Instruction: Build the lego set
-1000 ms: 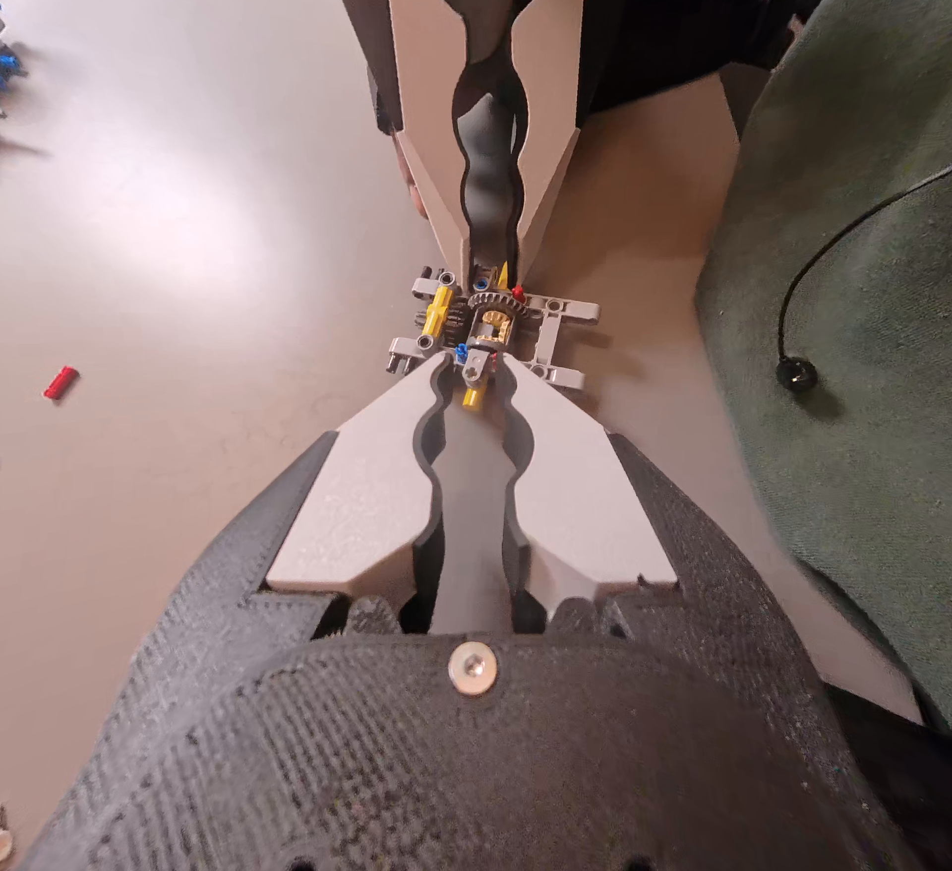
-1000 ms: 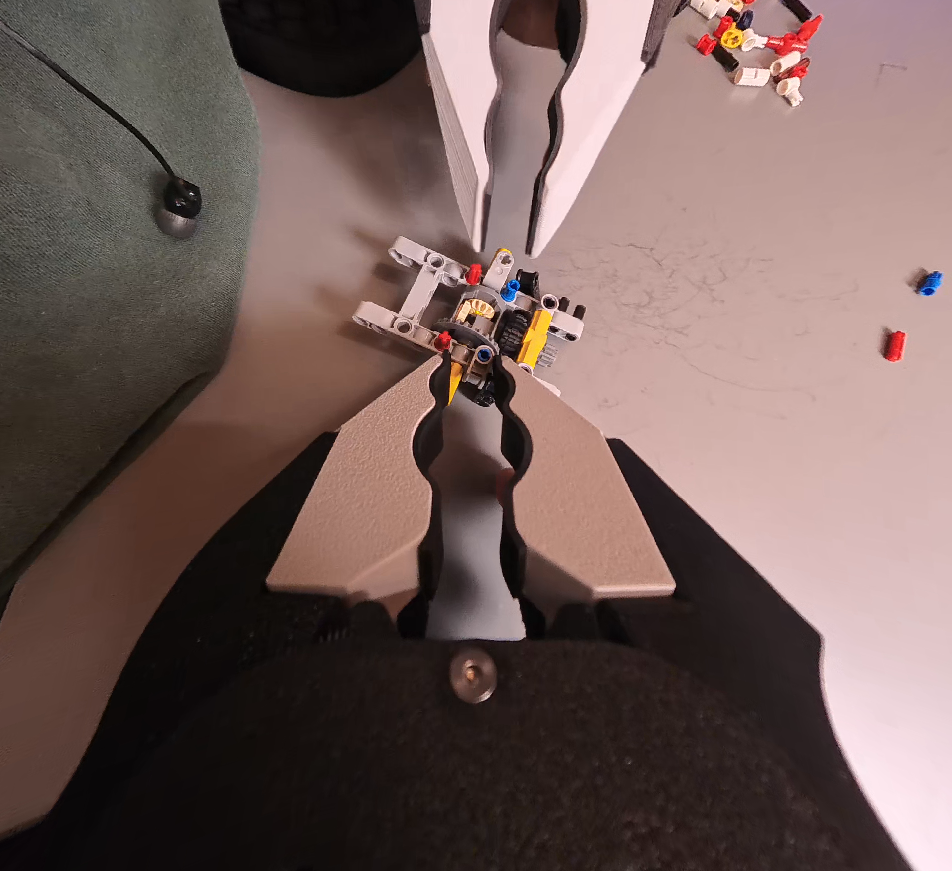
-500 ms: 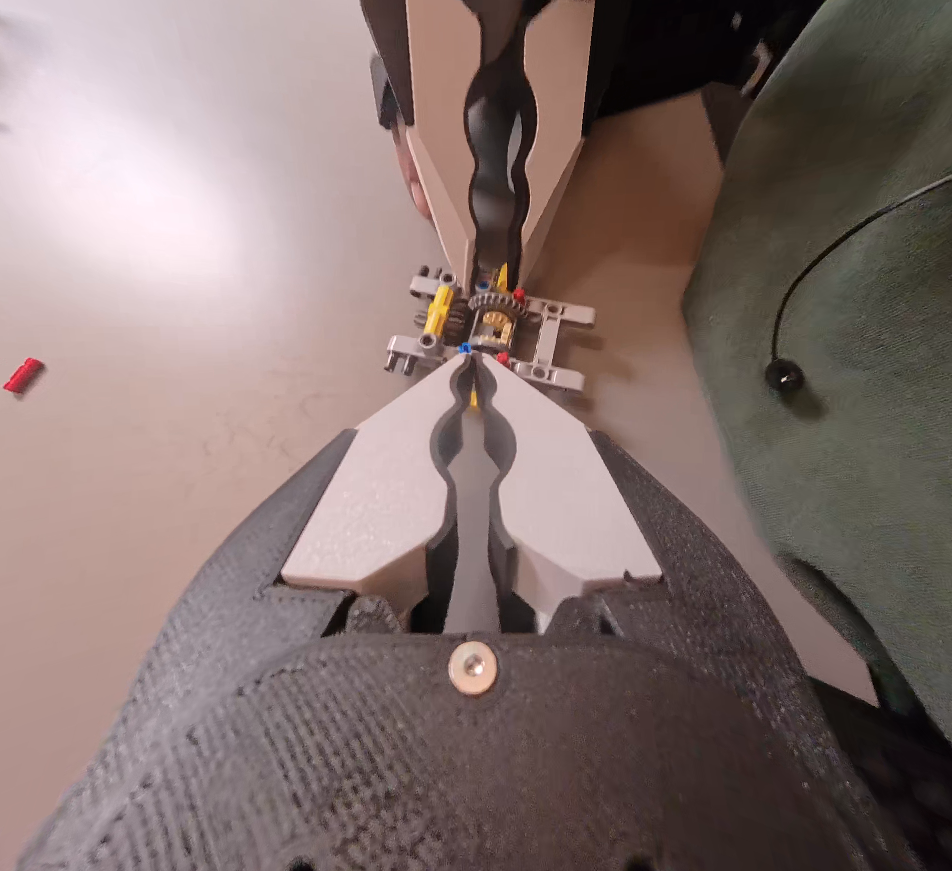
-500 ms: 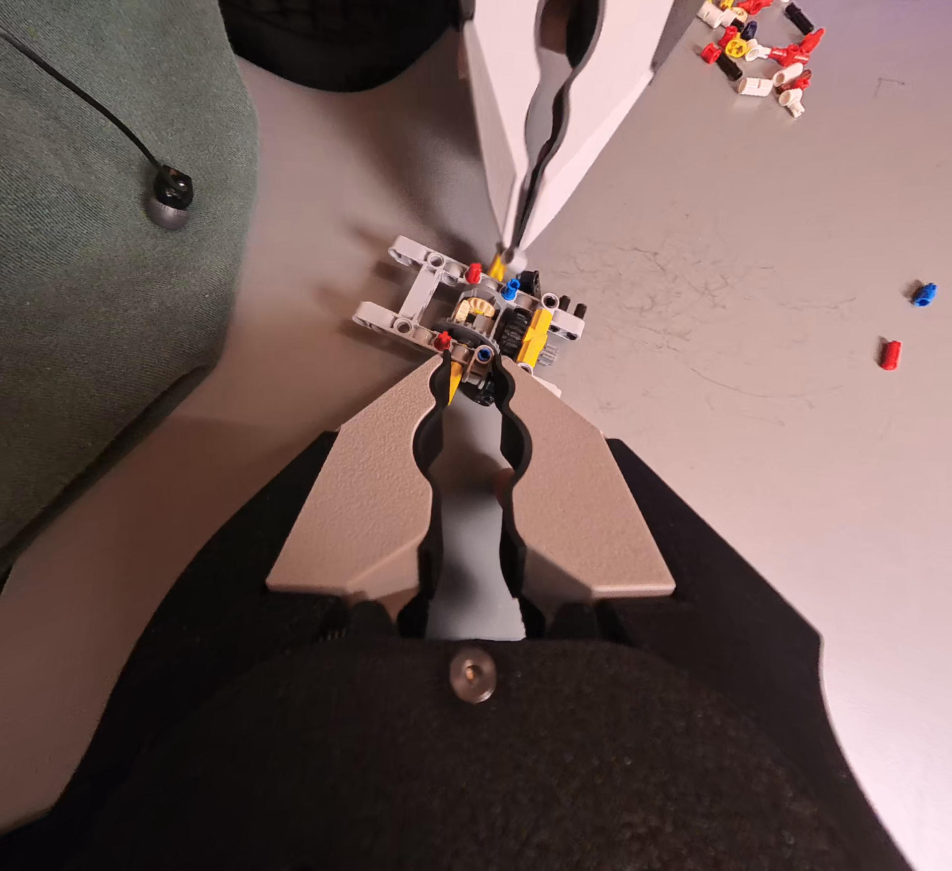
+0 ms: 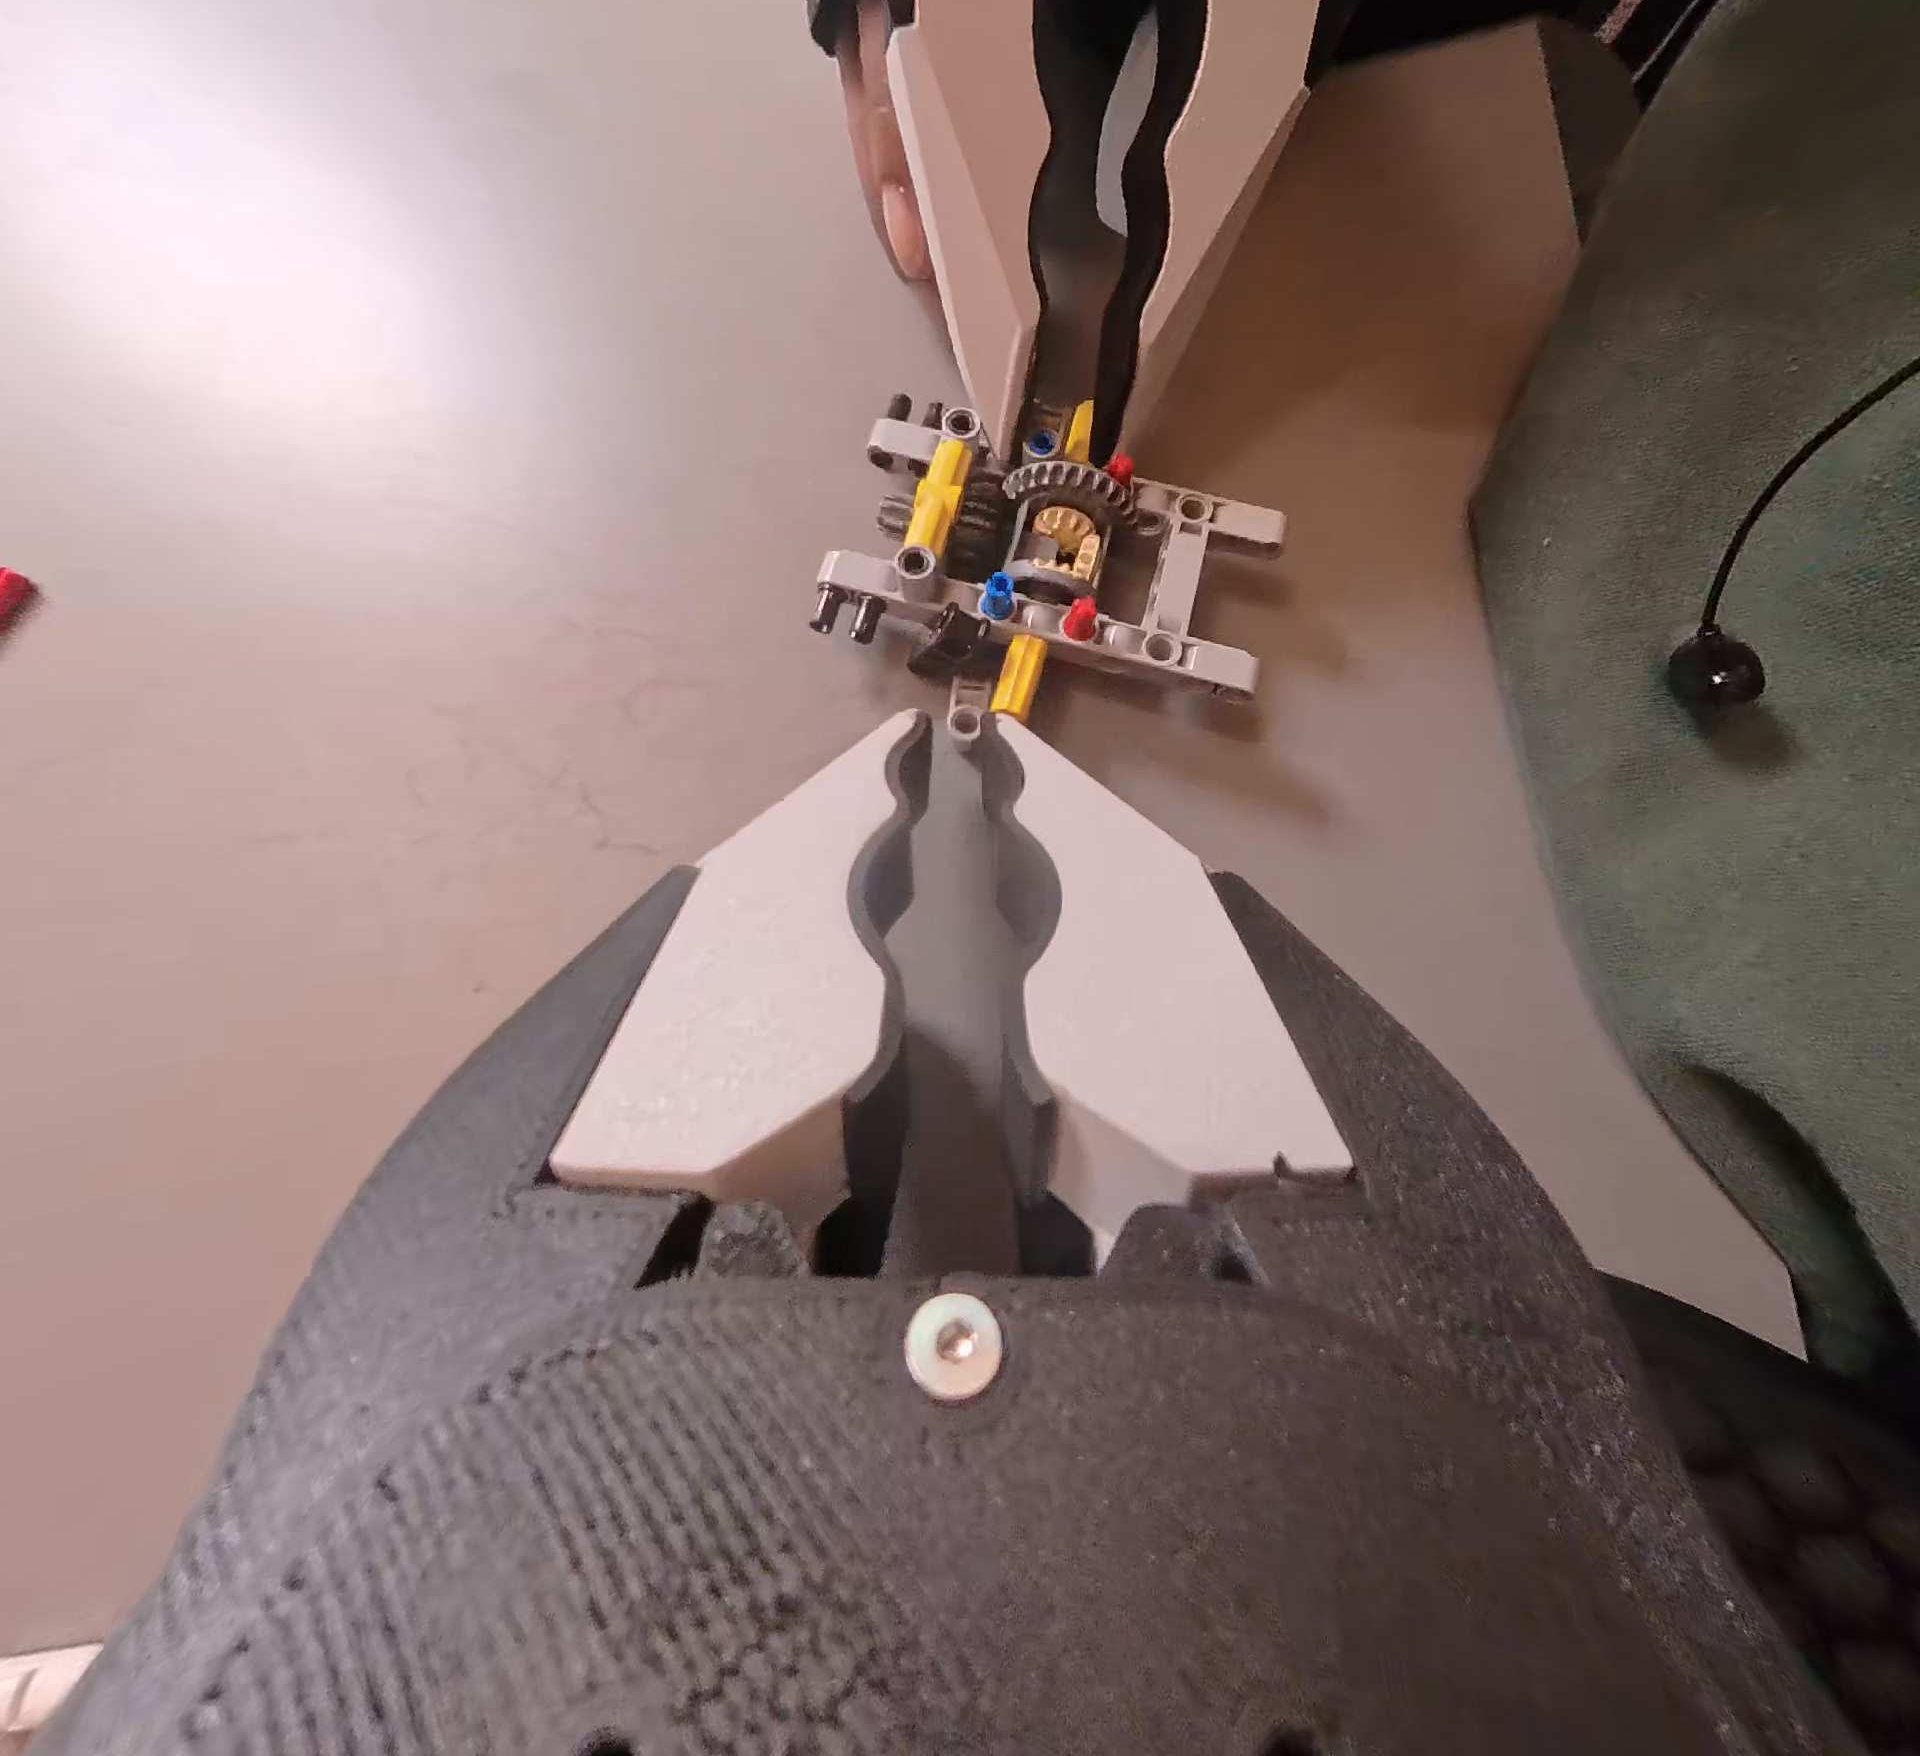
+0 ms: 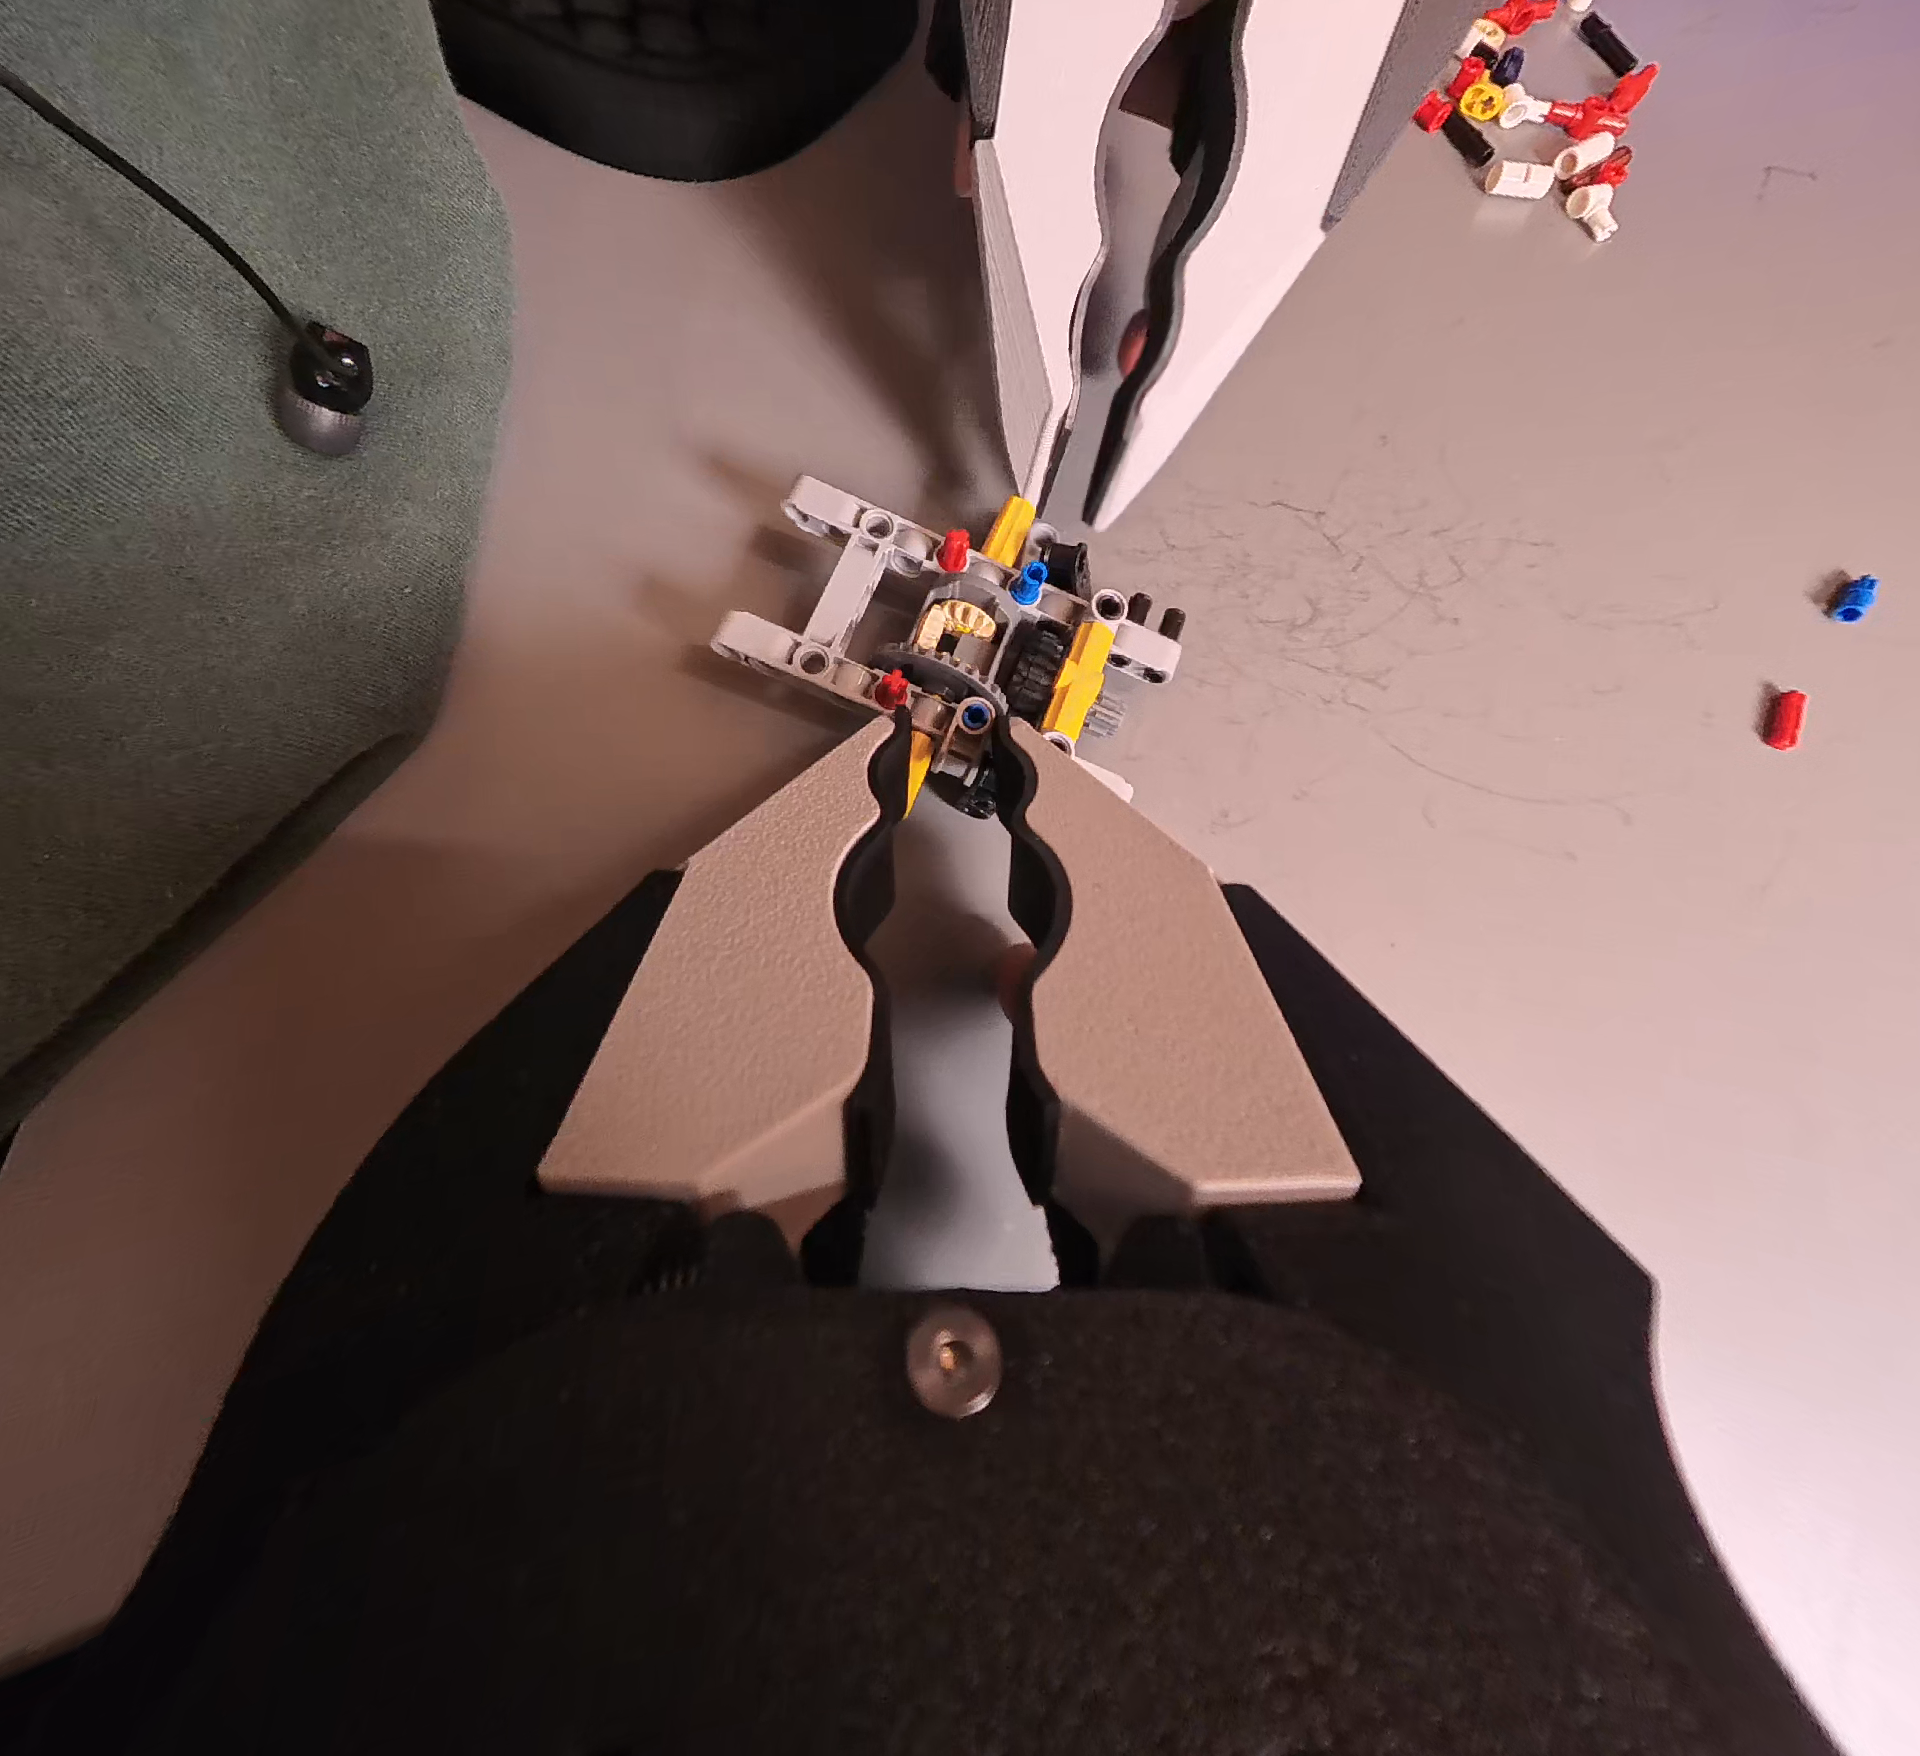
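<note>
No readable writing

Nothing legible shows in either wrist view (no label, brand, number or sign can be made out).

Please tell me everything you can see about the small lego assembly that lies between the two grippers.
The lego assembly lies flat on the pale table. Two long light-grey beams with holes are joined by cross pieces. In the middle sit a dark toothed gear and a tan gear; yellow, blue, red and black pins stick out. The right gripper is shut on its near edge. The left gripper pinches a small grey piece beside the yellow axle on the opposite edge.

Left gripper [image 5: 966, 738] fingers nearly closed; right gripper [image 6: 951, 750] fingers clamped, tips facing.
</note>
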A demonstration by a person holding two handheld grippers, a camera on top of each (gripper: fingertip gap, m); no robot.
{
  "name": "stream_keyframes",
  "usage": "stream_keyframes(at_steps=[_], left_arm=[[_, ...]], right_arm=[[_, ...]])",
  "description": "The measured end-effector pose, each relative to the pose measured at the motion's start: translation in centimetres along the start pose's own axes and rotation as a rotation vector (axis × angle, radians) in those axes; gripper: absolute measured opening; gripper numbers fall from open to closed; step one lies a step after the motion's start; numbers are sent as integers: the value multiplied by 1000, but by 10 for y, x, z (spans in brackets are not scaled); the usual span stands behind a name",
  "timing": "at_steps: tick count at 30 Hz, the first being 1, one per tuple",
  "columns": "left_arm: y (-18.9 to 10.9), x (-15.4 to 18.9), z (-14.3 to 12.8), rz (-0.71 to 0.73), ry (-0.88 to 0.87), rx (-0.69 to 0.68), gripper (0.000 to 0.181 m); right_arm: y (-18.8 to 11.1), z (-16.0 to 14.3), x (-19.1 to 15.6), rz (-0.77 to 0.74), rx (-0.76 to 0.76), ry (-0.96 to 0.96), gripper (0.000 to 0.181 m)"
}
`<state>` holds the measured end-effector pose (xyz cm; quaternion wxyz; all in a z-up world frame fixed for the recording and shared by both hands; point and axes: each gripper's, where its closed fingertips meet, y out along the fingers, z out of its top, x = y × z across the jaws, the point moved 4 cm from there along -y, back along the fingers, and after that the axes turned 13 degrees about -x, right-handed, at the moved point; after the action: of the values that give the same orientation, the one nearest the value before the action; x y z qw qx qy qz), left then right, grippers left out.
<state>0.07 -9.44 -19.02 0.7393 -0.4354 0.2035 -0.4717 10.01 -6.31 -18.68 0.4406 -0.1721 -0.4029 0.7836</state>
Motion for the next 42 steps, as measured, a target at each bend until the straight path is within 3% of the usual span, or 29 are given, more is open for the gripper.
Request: stream_keyframes(at_steps=[8, 15, 21, 29, 38, 42], left_arm=[[-9, 0, 9, 3, 77, 69, 13], [6, 2, 13, -36, 108, 48, 8], [7, -2, 12, -187, -82, 92, 7], [8, -2, 11, -199, -109, 104, 7], [9, -10, 11, -429, -434, 79, 7], [8, -11, 12, -429, -436, 72, 7]], right_arm=[[0, 0, -1, 6, 3, -9, 14], [0, 0, -3, 18, 5, -19, 15], [0, 0, -3, 28, 11, -23, 15], [0, 0, -3, 31, 13, -27, 15], [0, 0, -3, 25, 15, -37, 15], [0, -1, -3, 20, 16, -37, 15]])
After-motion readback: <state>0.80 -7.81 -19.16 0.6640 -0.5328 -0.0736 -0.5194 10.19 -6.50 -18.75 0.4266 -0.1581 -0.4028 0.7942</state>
